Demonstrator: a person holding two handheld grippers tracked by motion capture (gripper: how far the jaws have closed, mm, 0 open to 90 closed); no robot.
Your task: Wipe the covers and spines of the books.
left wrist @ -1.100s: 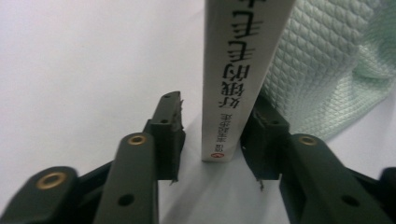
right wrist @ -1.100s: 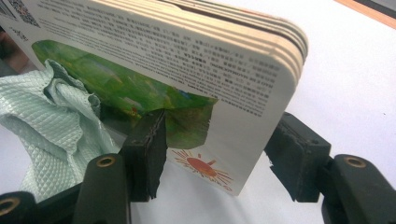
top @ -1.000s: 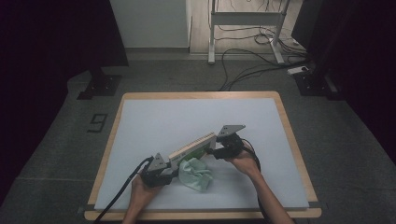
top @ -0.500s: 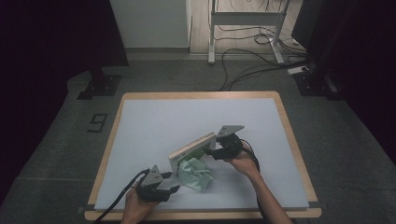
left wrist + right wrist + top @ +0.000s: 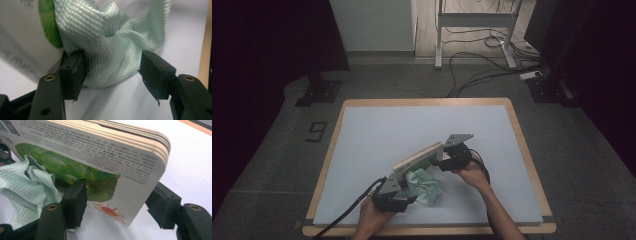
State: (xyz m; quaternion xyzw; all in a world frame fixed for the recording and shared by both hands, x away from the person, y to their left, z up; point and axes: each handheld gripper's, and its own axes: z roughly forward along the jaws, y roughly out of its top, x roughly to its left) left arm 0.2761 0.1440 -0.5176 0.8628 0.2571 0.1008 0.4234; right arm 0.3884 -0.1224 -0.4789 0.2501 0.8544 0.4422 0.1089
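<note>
High view: board book point(image 5: 418, 156) propped on its long edge mid-table, tilted, right gripper point(image 5: 443, 161) at its right end. Mint cloth point(image 5: 424, 185) bunched just near of it, left gripper point(image 5: 401, 191) at the cloth's left. Looks like wiping the book's face. Wide bare white mat point(image 5: 377, 130) far and left; wooden rim point(image 5: 328, 165) well apart.

Left gripper view: left gripper point(image 5: 113, 72) jaws apart, just been opening. Cloth point(image 5: 112, 50) between them, brushing one pad, clear of the other. Next, probably: close on a firm fold, then sweep along the green cover point(image 5: 48, 25).

Right gripper view: right gripper point(image 5: 117, 202) clamped across the book's point(image 5: 100, 157) corner, grip just eased slightly wider; far pad's contact hidden. Cloth point(image 5: 27, 187) against the printed face. Risk of the book tipping if loosened more.
</note>
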